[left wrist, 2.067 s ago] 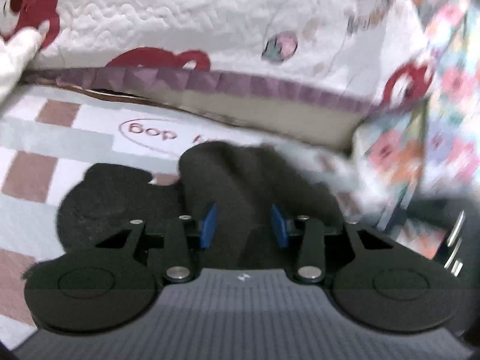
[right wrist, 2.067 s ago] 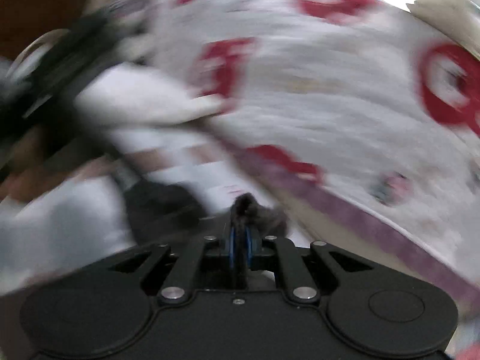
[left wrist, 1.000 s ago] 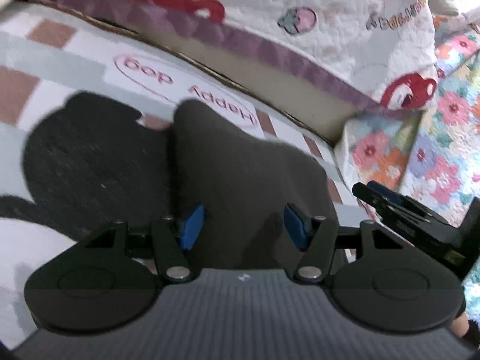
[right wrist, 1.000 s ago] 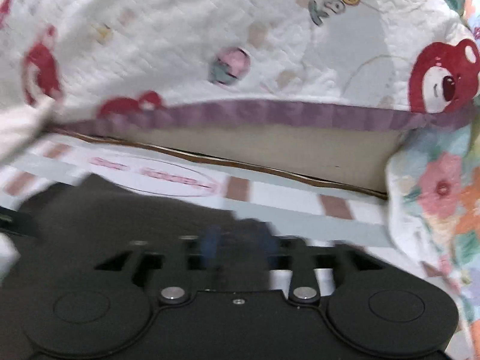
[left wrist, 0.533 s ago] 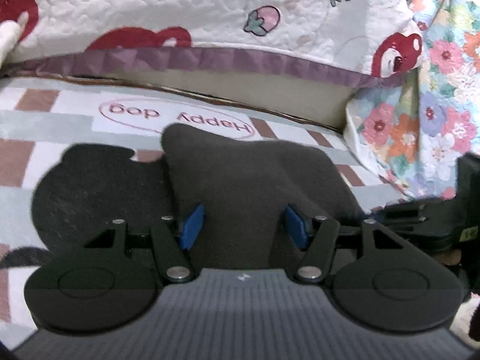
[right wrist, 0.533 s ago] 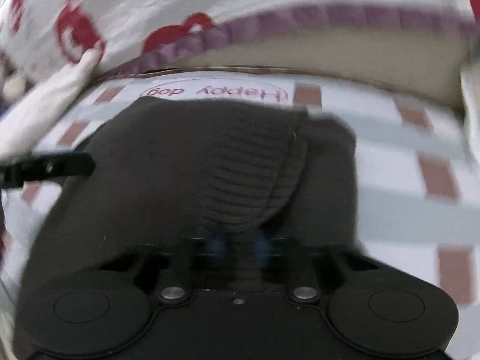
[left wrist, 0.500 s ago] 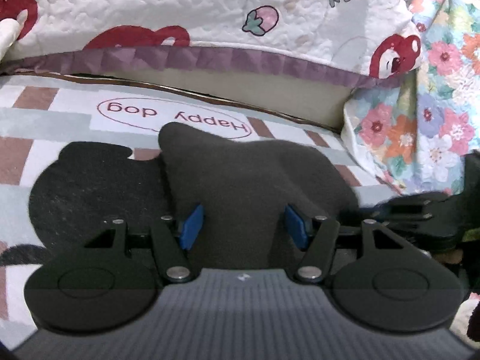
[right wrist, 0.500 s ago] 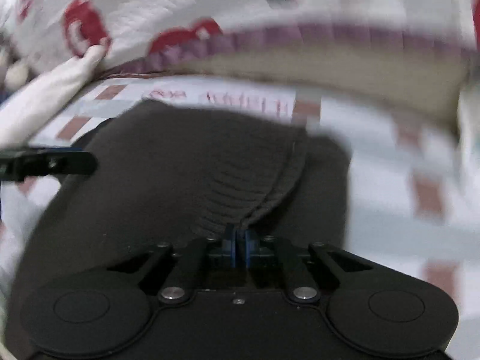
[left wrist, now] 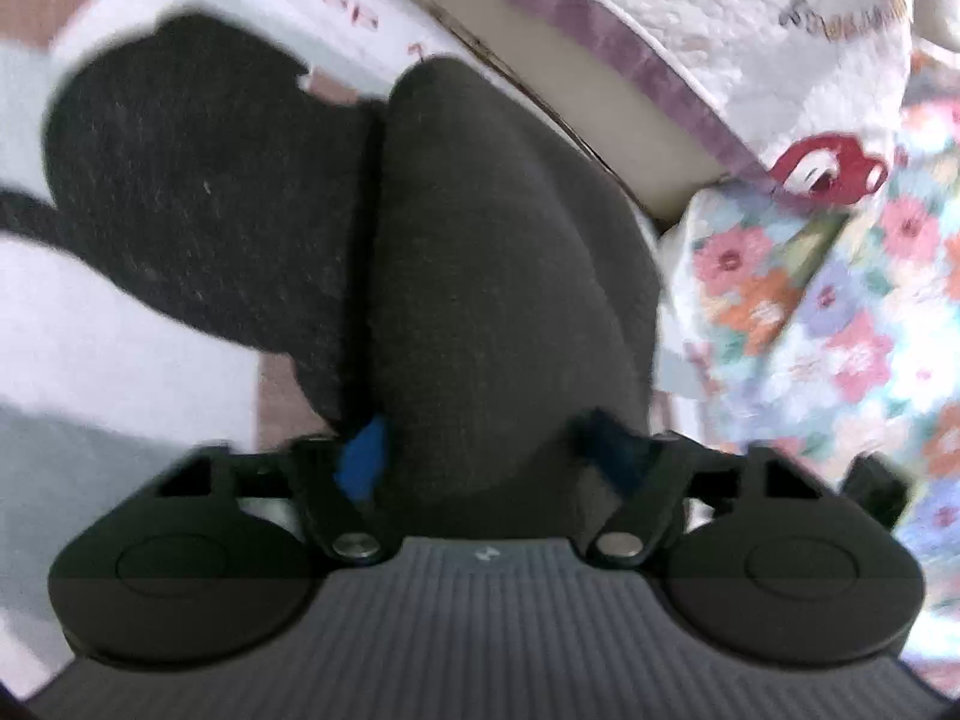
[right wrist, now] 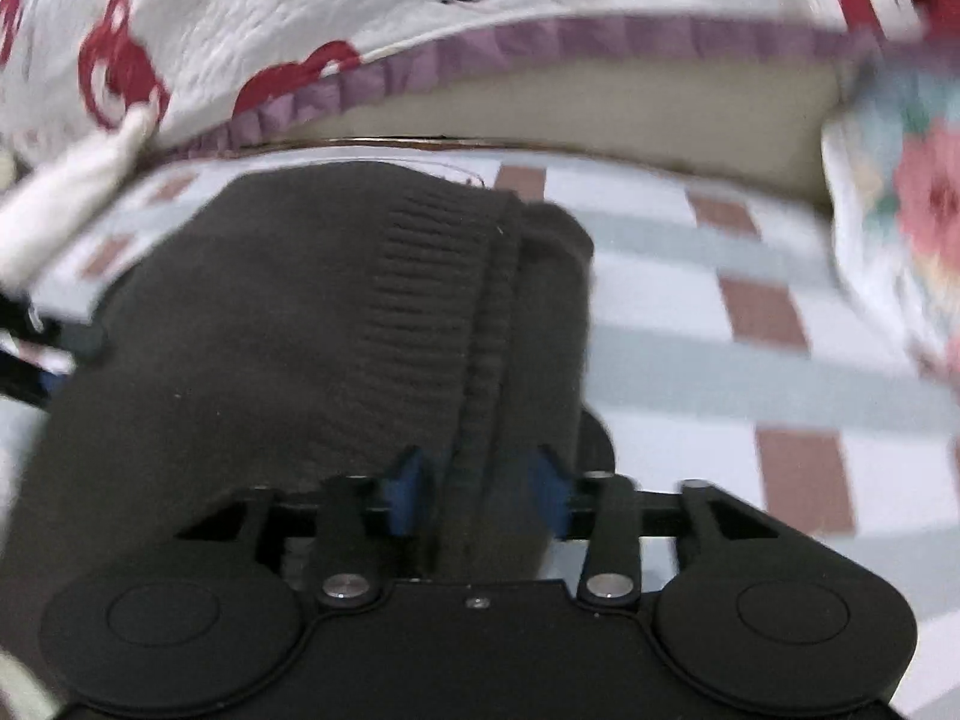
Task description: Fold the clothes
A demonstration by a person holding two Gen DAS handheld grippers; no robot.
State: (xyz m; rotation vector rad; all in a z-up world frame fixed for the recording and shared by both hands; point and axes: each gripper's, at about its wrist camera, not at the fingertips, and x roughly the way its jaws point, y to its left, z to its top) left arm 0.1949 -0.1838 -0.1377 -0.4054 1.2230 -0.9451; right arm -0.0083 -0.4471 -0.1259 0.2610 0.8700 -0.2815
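A dark grey knitted garment (left wrist: 492, 252) lies folded on the checked mat (right wrist: 690, 360). In the left wrist view my left gripper (left wrist: 486, 456) is low over its near edge. Its jaws are closing, still wide apart, with the thick fold between the blue pads. In the right wrist view the garment's ribbed hem (right wrist: 432, 300) runs toward me. My right gripper (right wrist: 479, 492) is opening, and the hem edge lies loose between its pads. At the left edge of that view a black piece of the left gripper (right wrist: 36, 348) shows.
A white quilt with red bears and a purple border (right wrist: 300, 12) hangs over the mat's far edge. A floral cloth (left wrist: 828, 300) is heaped on the right. A black print (left wrist: 198, 180) marks the mat left of the garment. A white cloth (right wrist: 66, 204) lies at far left.
The right gripper, shut on the ribbed hem half a second ago, has opened and sunk toward the mat. The left view has rolled and come closer to the garment.
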